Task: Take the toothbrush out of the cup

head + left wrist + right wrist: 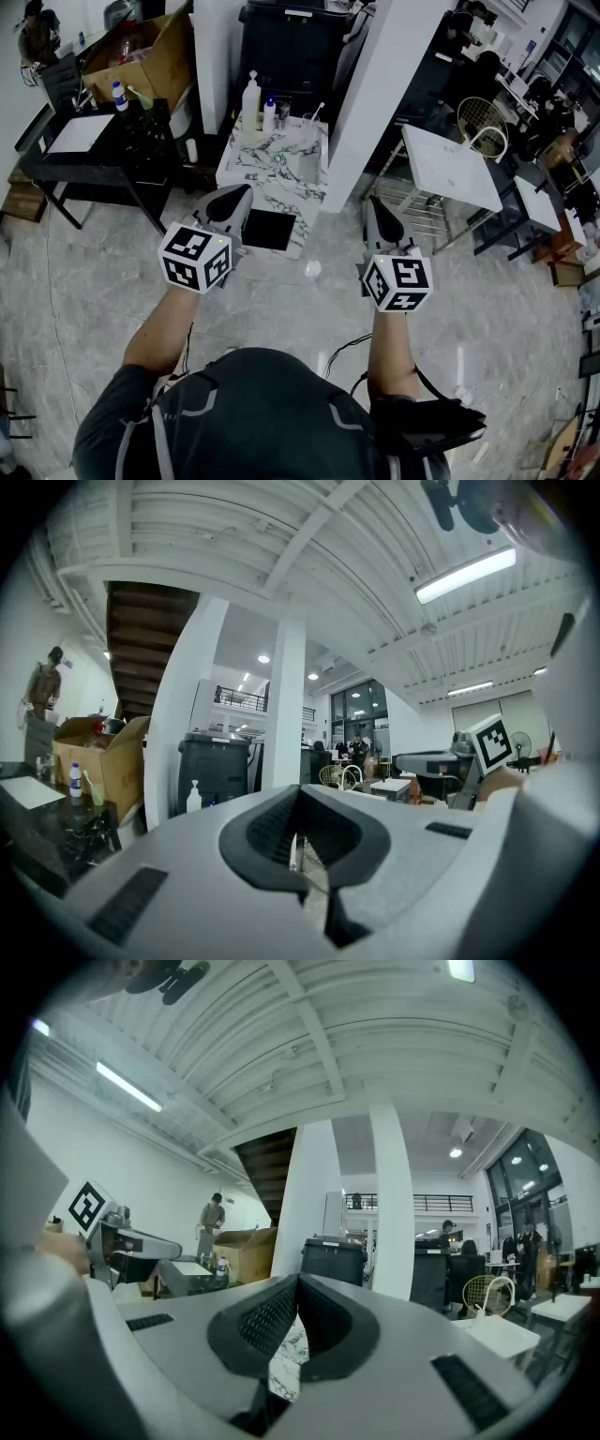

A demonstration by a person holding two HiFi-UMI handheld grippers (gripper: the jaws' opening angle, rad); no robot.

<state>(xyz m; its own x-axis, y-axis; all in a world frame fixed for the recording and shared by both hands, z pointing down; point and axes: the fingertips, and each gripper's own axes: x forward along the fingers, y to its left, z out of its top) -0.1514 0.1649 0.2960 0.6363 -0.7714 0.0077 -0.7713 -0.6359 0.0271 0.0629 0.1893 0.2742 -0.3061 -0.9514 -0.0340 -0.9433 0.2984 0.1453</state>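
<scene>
Pale veined floor [281, 319] is stretching across a big open workroom, with white pillars [375, 84] rising from it. Beside the nearer pillar, a small marble-patterned surface [281, 178] is carrying the task's things, while a black desk [94, 159] and an open cardboard box [141, 52] are sitting off to its left and a white table [450, 169] is standing to its right. A person is holding both arms out level toward that surface. The left gripper [238, 197] is pointing at the surface's near left corner, its jaws pressed together at the tips with nothing caught between them. The right gripper [377, 212] is hovering over bare floor to the right of the surface, its jaws likewise closed tight and gripping nothing; a sliver of the marble top is showing through the slot below its pads in the right gripper view. At the back of the surface a white pump bottle [250, 98] and a smaller blue-capped bottle [269, 114] are standing side by side. Just right of them, near the back right corner, a clear cup [308, 125] is standing upright with the toothbrush [317, 112] leaning inside it, its upper end tilting to the right, well apart from both grippers.
</scene>
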